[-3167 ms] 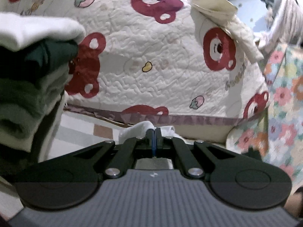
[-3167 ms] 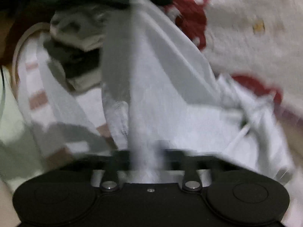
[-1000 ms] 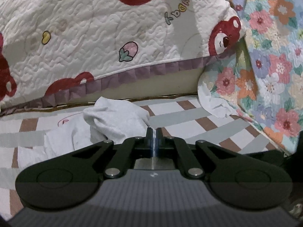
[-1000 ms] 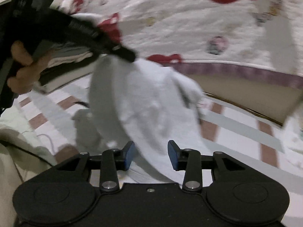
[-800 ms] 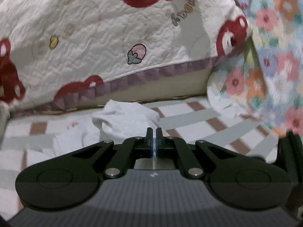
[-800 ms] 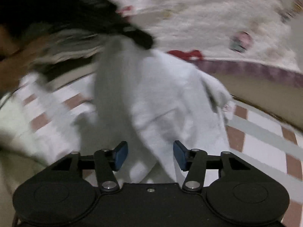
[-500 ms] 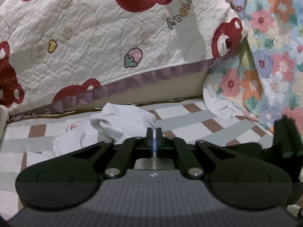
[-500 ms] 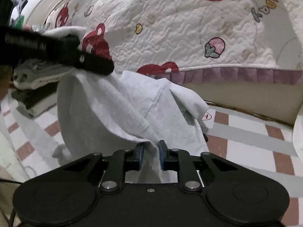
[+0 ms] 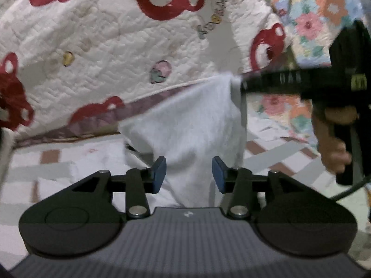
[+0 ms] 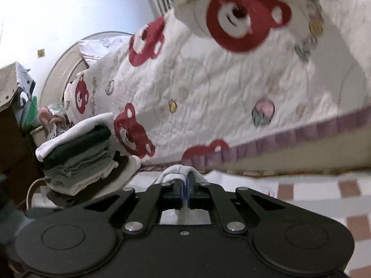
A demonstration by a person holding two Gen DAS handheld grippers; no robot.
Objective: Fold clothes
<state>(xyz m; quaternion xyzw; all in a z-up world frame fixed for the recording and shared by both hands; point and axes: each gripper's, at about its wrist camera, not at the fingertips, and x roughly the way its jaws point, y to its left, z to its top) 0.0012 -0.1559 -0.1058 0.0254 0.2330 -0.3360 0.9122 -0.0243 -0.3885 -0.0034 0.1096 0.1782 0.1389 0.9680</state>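
The right claw [image 10: 186, 184] is clamped on a bunched edge of the white garment [image 9: 192, 127]. In the left wrist view the same claw enters from the right side and holds that edge up, so the cloth hangs in a loose sheet down toward the striped mat [image 9: 58, 166] on the floor. The left claw [image 9: 189, 173] has its two blue pads [image 9: 160, 170] well apart, with the lower part of the hanging garment lying between them; the pads do not yet appear to touch the cloth.

A bear-print quilt [image 10: 220, 97] drapes the bed behind, its purple hem near the far edge of the mat. A stack of folded clothes [image 10: 78, 155] sits by the left end of that edge, just beside the quilt.

Judgement: the step in hand is opening the garment out ahead of the first fold. One edge is secured and a second hold is being sought. The next move calls for the left claw to close on a matching edge or corner, not on the middle of the sheet, so the two claws can draw the cloth taut and lay it flat on the mat. Motion blur leaves the garment's type and its lower hem unclear.
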